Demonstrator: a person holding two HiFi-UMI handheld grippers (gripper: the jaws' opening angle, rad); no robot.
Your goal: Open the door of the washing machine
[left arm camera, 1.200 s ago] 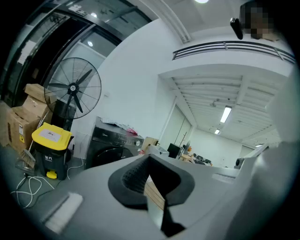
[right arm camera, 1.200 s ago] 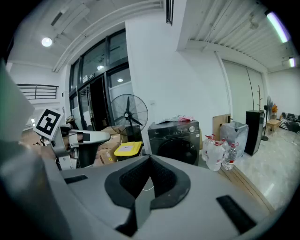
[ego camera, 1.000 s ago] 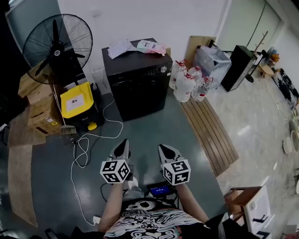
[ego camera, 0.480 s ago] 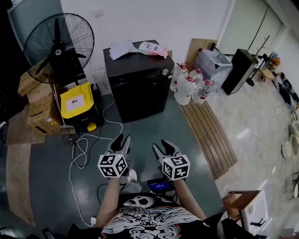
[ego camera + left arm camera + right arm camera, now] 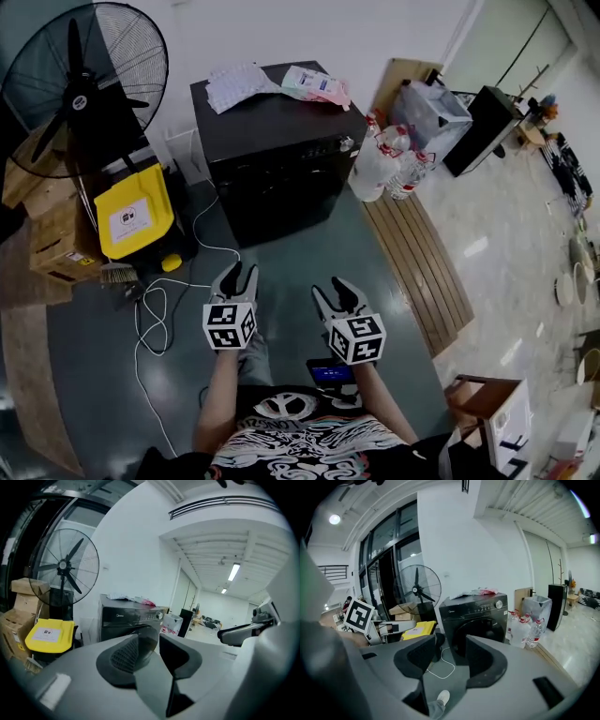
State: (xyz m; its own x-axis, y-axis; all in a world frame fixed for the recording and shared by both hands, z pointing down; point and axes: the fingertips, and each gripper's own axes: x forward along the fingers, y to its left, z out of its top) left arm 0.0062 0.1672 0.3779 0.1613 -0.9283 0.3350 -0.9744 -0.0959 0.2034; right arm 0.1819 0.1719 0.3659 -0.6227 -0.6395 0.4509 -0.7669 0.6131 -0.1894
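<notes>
The black front-loading washing machine (image 5: pixel 277 173) stands against the white wall with its round door (image 5: pixel 480 632) closed. It also shows in the left gripper view (image 5: pixel 129 618). Both grippers hang side by side above the grey floor, well short of the machine and pointing at it. The left gripper (image 5: pixel 234 274) has its jaws apart and closing slightly, with nothing between them (image 5: pixel 151 641). The right gripper (image 5: pixel 336 289) has its jaws opening wide, also with nothing between them (image 5: pixel 451 644).
A big standing fan (image 5: pixel 80 94), a yellow case (image 5: pixel 131 211) and cardboard boxes (image 5: pixel 47 234) stand left of the machine. A white cable (image 5: pixel 159 300) loops over the floor. Water bottles (image 5: pixel 380 164) and a wooden slatted board (image 5: pixel 417 262) lie to its right. Papers (image 5: pixel 239 84) rest on top.
Both grippers went from shut to open. Both moved forward towards the washing machine, which now looks closer and larger.
</notes>
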